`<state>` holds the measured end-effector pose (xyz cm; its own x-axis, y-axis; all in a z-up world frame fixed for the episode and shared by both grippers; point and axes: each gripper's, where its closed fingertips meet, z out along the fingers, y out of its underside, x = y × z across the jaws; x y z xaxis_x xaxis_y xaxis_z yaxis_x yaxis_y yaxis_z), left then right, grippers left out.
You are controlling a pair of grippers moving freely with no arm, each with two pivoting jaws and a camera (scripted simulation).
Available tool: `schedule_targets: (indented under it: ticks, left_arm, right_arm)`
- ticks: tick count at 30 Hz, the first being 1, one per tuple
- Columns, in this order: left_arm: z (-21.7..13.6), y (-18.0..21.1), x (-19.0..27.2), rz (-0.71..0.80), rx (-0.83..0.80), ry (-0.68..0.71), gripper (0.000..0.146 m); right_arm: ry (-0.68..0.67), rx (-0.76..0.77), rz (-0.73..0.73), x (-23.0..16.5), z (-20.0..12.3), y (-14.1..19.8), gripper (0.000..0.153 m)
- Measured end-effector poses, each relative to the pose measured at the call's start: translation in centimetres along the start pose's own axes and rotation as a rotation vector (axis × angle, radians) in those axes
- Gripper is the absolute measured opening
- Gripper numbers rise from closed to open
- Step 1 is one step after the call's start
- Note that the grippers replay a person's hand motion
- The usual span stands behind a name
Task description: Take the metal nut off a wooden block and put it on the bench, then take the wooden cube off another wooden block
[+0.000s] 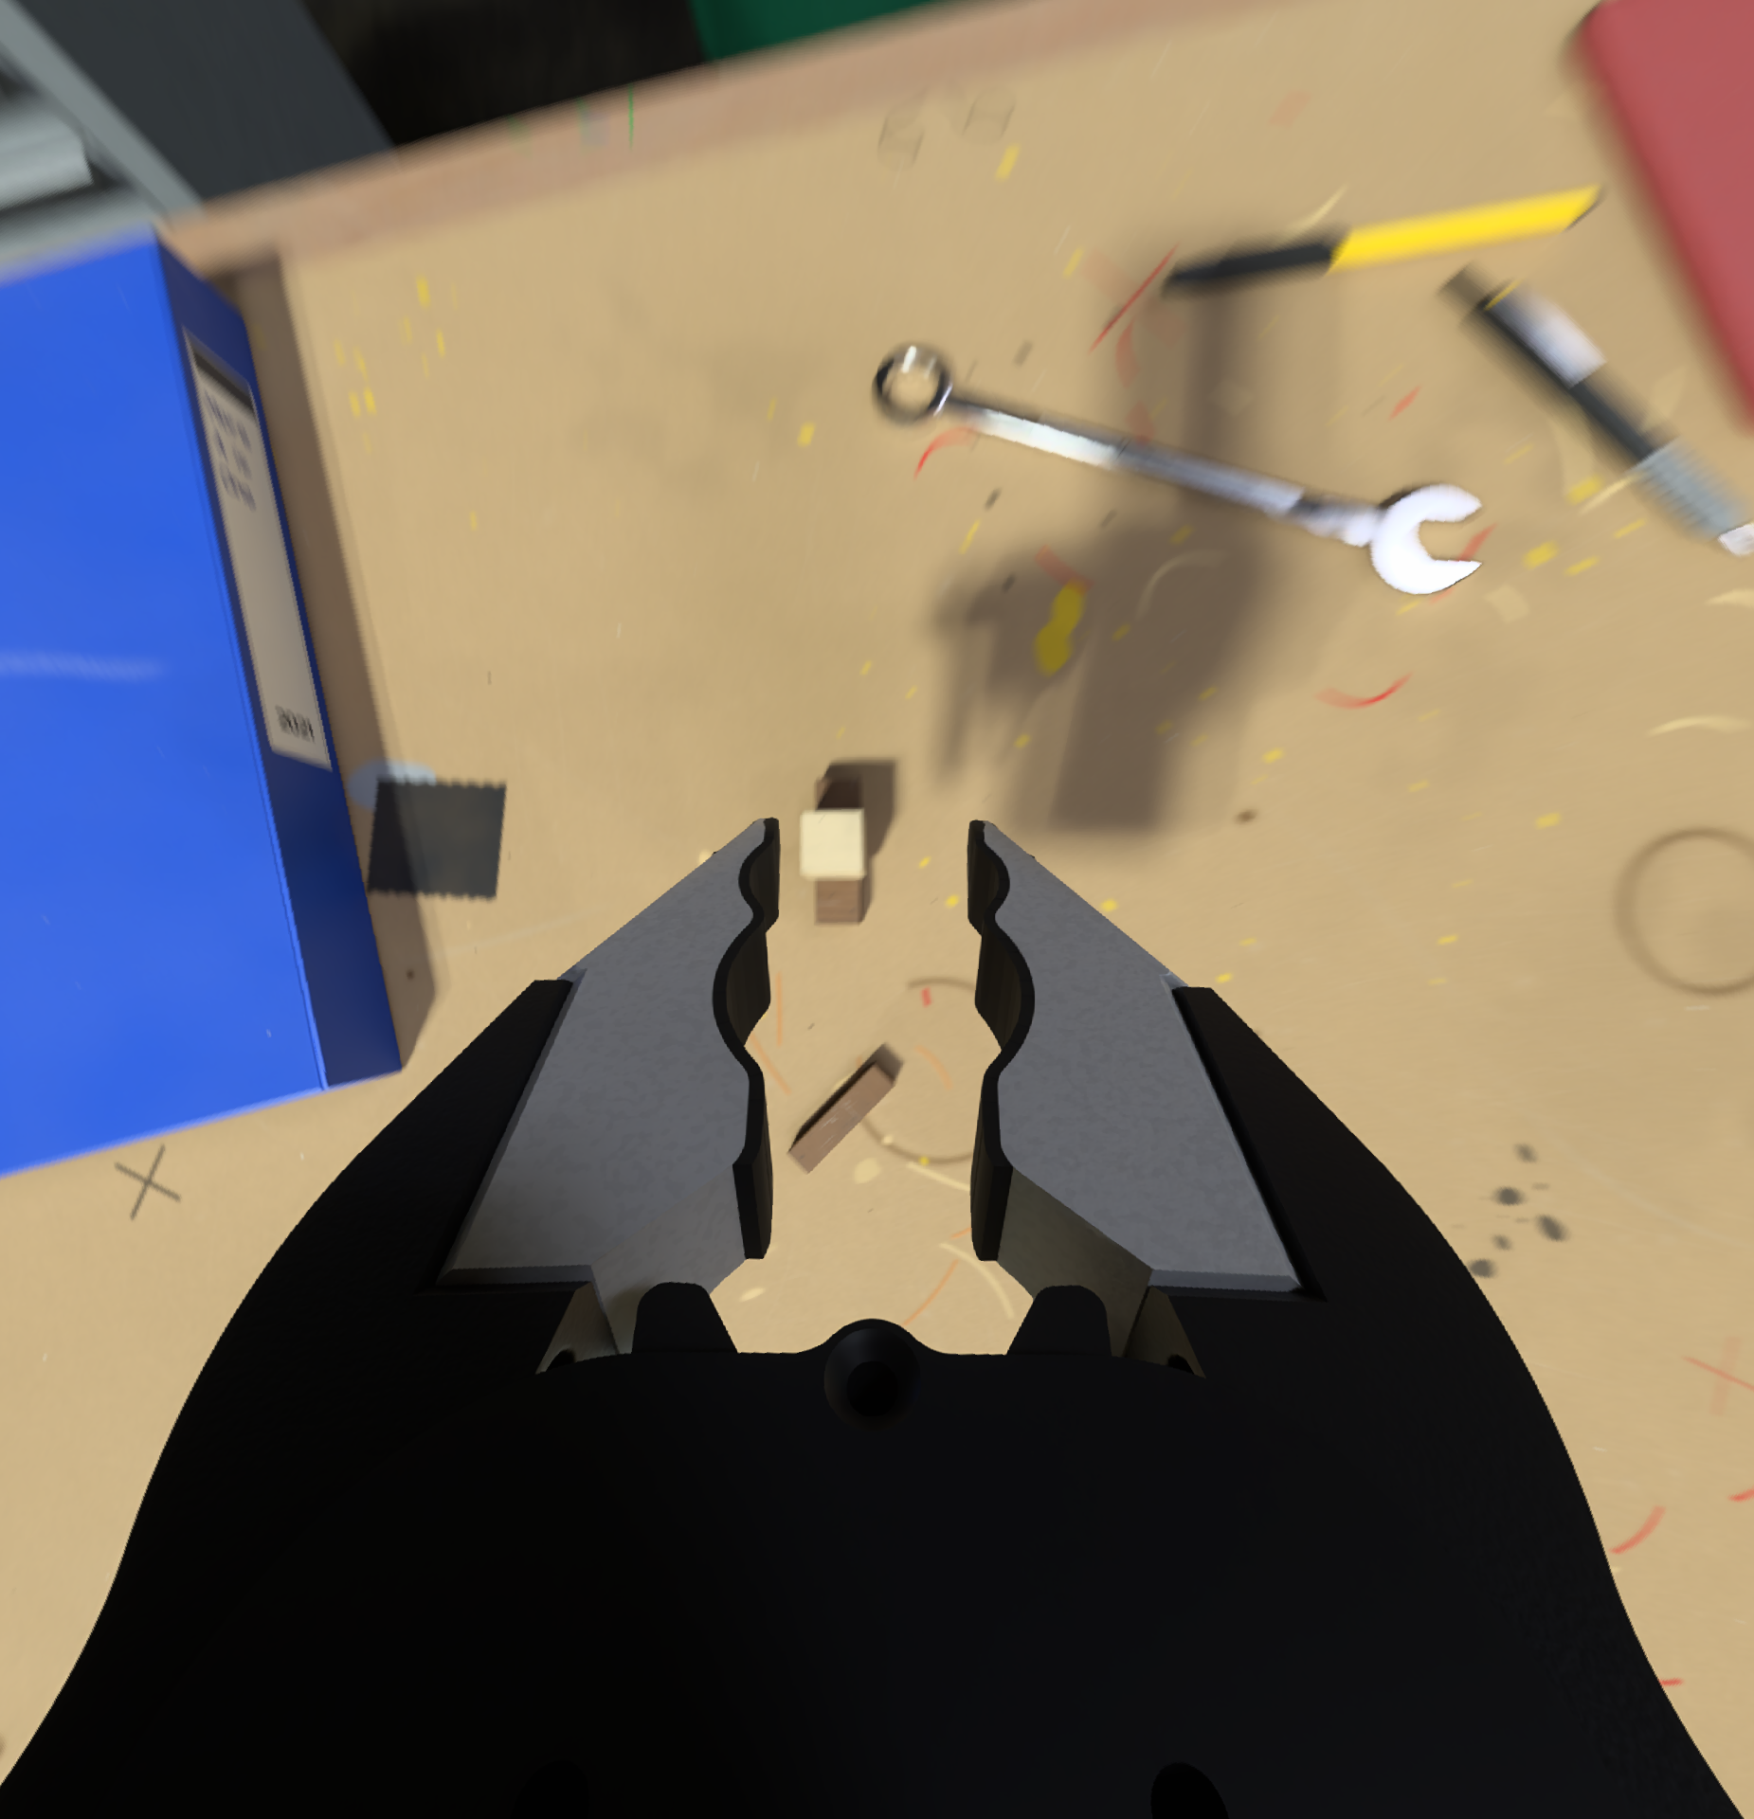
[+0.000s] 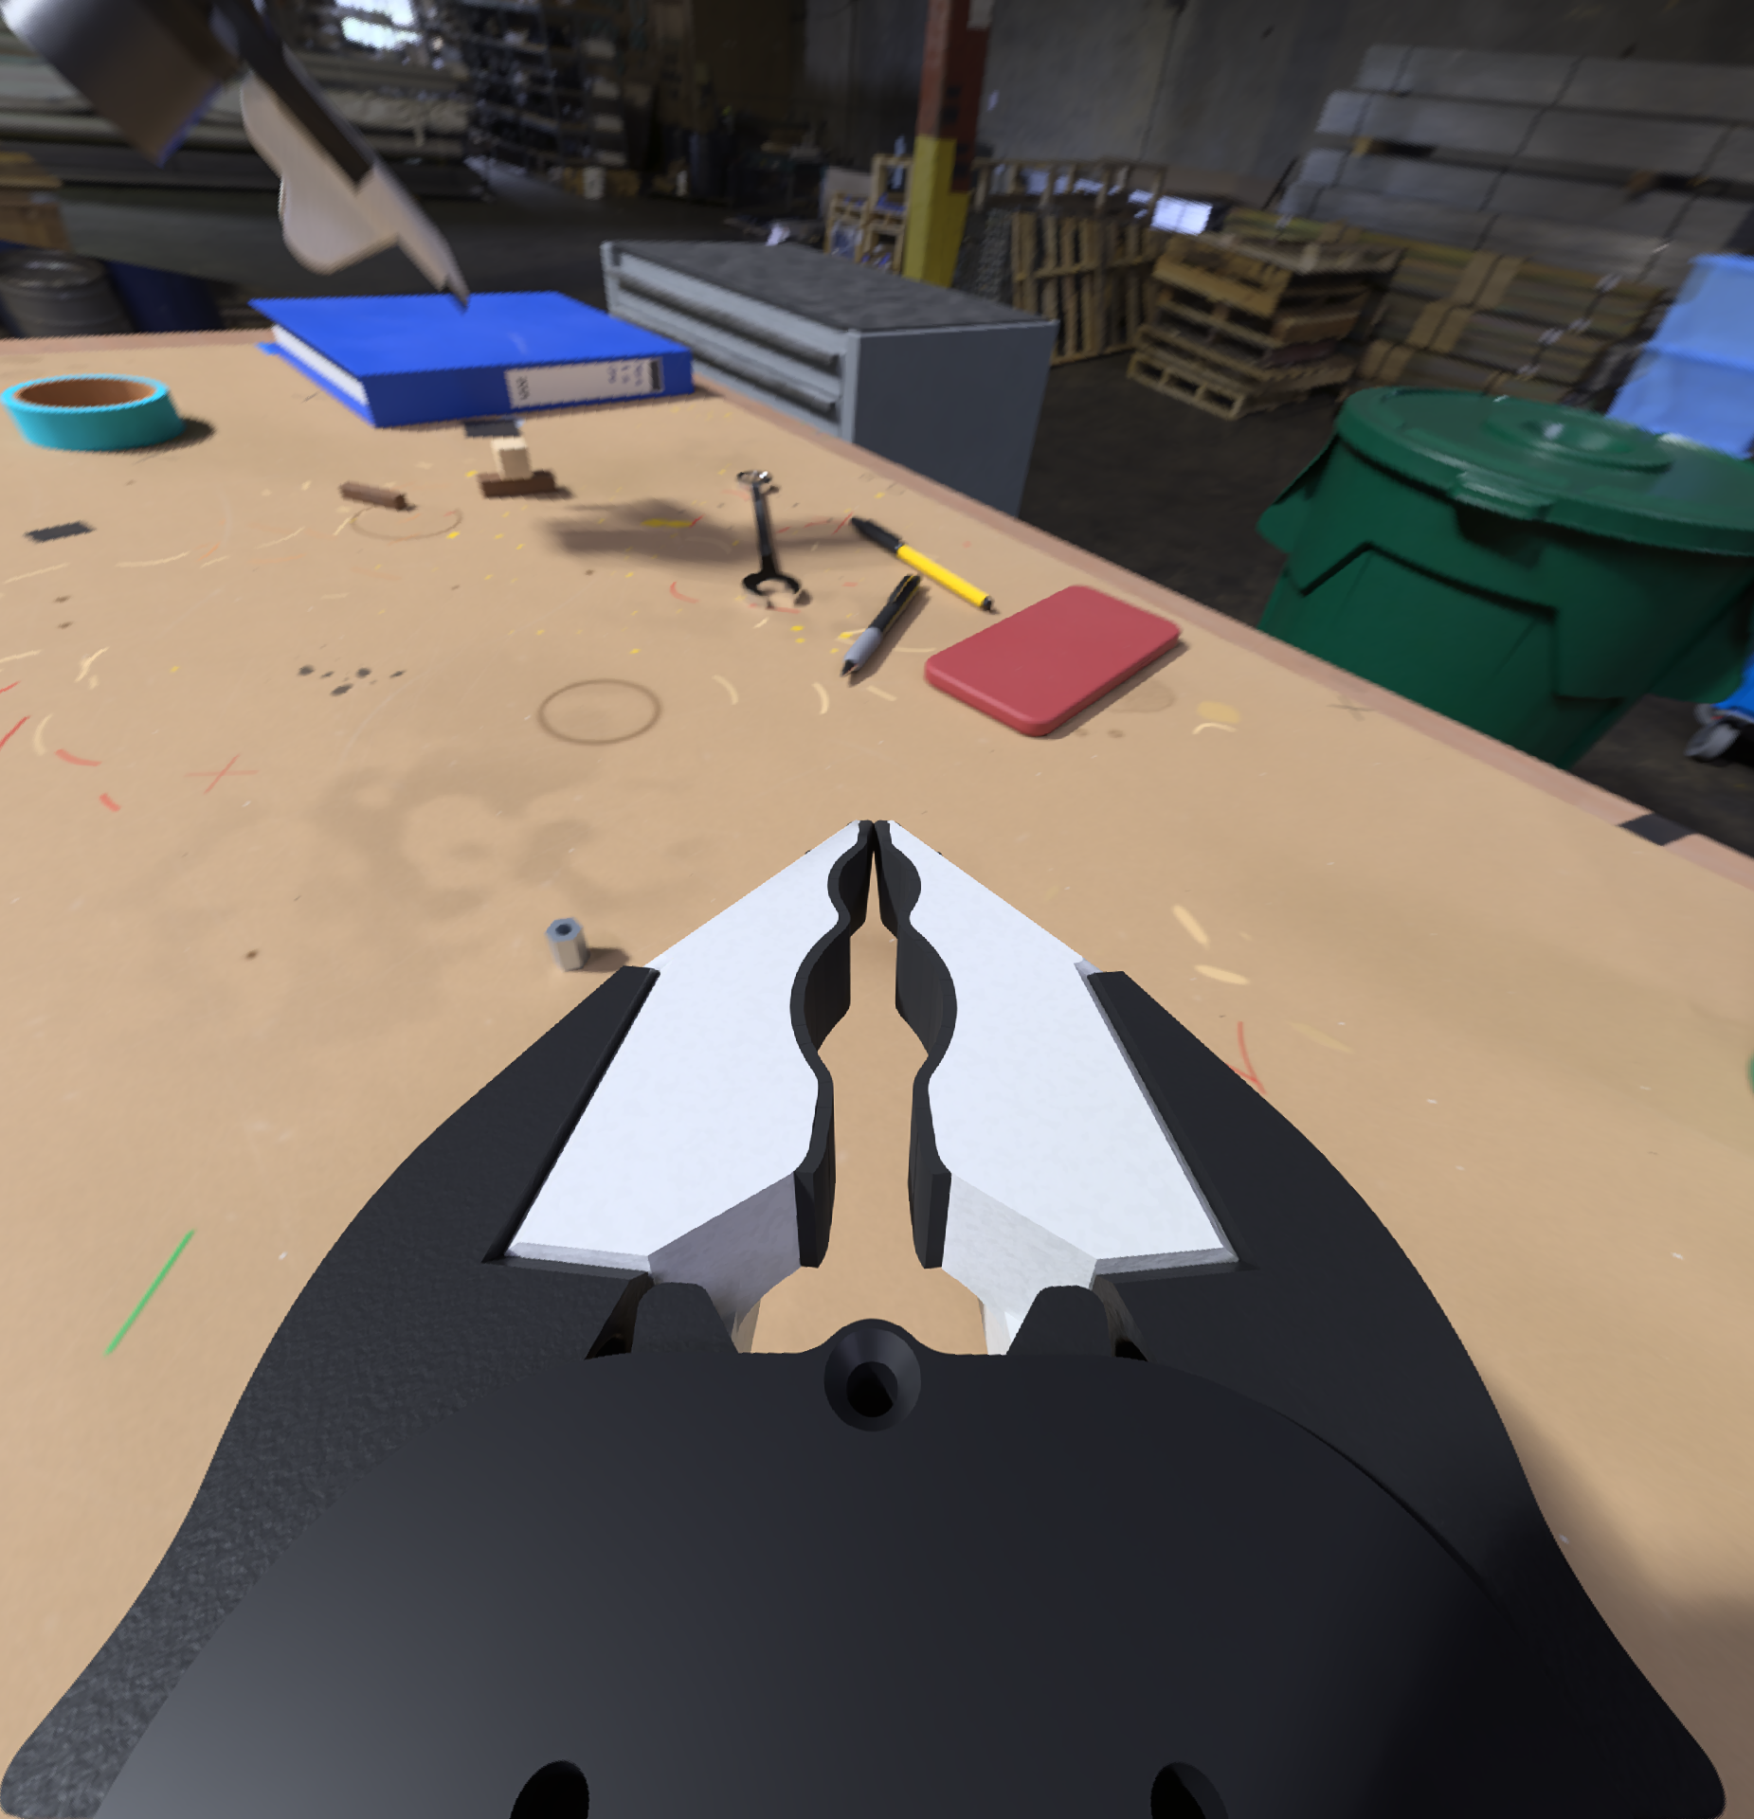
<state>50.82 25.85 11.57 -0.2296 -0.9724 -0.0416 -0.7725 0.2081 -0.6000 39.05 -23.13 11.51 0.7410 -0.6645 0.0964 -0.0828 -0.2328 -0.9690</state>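
From above, we see the blue binder [image 1: 134, 689] at the left on the bench [image 1: 607, 492]. Our left gripper [image 1: 874, 837] hangs over the bench with its fingers spread and nothing between them. Just beyond its tips the pale wooden cube [image 1: 832, 844] sits on a dark wooden block [image 1: 841, 898]. A second block [image 1: 843, 1107] lies bare between the fingers, lower down. To the right lie a wrench [image 1: 1178, 470], a yellow pen [image 1: 1385, 241] and a red pad [image 1: 1700, 207].

In the right wrist view, the metal nut [image 2: 565, 943] stands on the bench, just left of our right gripper [image 2: 873, 827]. Its fingertips are pressed together and hold nothing. A green bin [image 2: 1532, 561] stands beyond the bench edge at the right.
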Motion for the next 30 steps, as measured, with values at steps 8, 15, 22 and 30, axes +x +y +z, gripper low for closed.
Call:
schedule_targets:
  ticks: [8,15,22,30]
  left_arm:
    - [6.5,4.7,-1.2,0.017,-0.310,-0.032,0.053]
    - [8.0,5.0,-1.5,-0.014,-0.343,-0.023,0.019]
    - [3.8,1.7,1.2,0.116,-0.104,0.077,0.019]
    - [-7.8,-1.1,18.0,0.752,0.405,0.253,0.019]
  right_arm:
    - [0.208,0.099,0.044,3.5,-1.8,-1.8,0.000]
    - [0.239,0.123,0.061,4.2,-2.3,-2.1,0.000]
    - [0.237,0.140,0.069,4.4,-2.5,-2.4,0.000]
    - [0.234,0.150,0.060,4.1,-2.5,-2.8,0.000]
